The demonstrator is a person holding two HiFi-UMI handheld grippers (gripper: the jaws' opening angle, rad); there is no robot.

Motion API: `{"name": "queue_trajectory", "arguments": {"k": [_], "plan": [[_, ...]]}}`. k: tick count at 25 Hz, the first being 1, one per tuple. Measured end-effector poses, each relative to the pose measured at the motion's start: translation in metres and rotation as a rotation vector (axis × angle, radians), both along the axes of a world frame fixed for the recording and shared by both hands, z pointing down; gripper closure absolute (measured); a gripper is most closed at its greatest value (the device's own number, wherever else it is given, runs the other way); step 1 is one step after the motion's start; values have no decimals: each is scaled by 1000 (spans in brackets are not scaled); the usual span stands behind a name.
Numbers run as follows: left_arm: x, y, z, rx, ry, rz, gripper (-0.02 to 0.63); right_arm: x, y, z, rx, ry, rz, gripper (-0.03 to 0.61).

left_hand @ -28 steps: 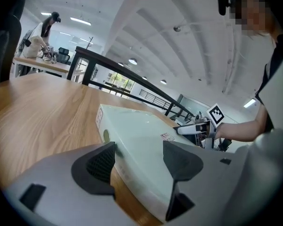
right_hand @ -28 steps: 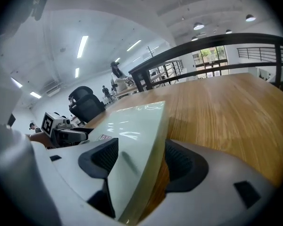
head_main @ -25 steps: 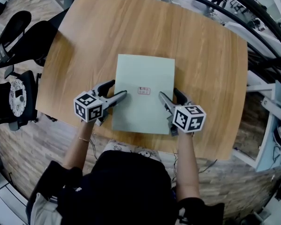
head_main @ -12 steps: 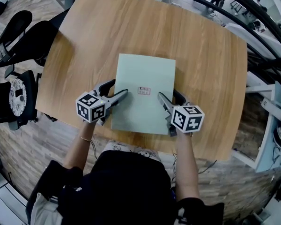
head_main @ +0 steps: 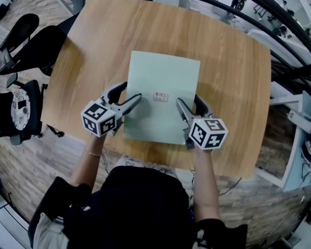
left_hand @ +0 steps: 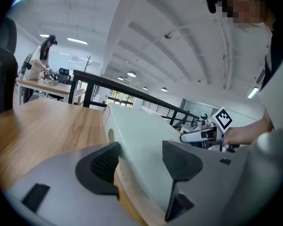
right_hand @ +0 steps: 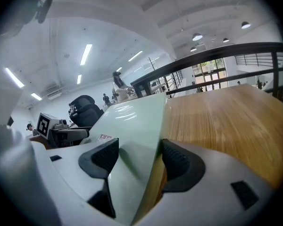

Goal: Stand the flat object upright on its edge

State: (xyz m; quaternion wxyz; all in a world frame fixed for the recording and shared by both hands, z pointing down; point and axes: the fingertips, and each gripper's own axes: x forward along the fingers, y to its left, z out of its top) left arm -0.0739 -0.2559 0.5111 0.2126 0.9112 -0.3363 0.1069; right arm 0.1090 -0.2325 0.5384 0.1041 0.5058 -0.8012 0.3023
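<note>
Both grippers astride the green box, which is still lying flat

The pale green box (head_main: 163,87) lies on its broad face in the middle of the wooden table (head_main: 228,61), its small red label (head_main: 160,97) facing up. My left gripper (head_main: 130,91) has its jaws apart across the box's left edge, one pad out beside the side wall and the other over the top face. My right gripper (head_main: 188,100) mirrors it on the right edge, jaws also spread, with the edge between the pads (I can't make out whether either pad is actually pressing). Black office chairs (head_main: 26,40) stand off the table's left side.
</note>
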Motion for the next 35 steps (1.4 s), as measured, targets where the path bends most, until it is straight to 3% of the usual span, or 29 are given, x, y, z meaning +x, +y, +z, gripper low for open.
{"name": "queue_trajectory", "arguments": {"k": [4, 8, 21, 24, 35], "plan": [[-4, -2, -17, 57, 33, -31, 318, -1, -9, -25, 111, 16, 15, 290], [-5, -9, -35, 147, 19, -54, 334, 1, -18, -48, 227, 36, 22, 298], [-6, -40, -73, 338, 13, -98, 345, -2, -48, -83, 458, 85, 7, 298], [-7, -51, -74, 369, 28, -121, 345, -6, -57, -86, 498, 94, -25, 298], [-2, -62, -75, 430, 38, -119, 345, -5, -66, -92, 622, 117, 5, 298]]}}
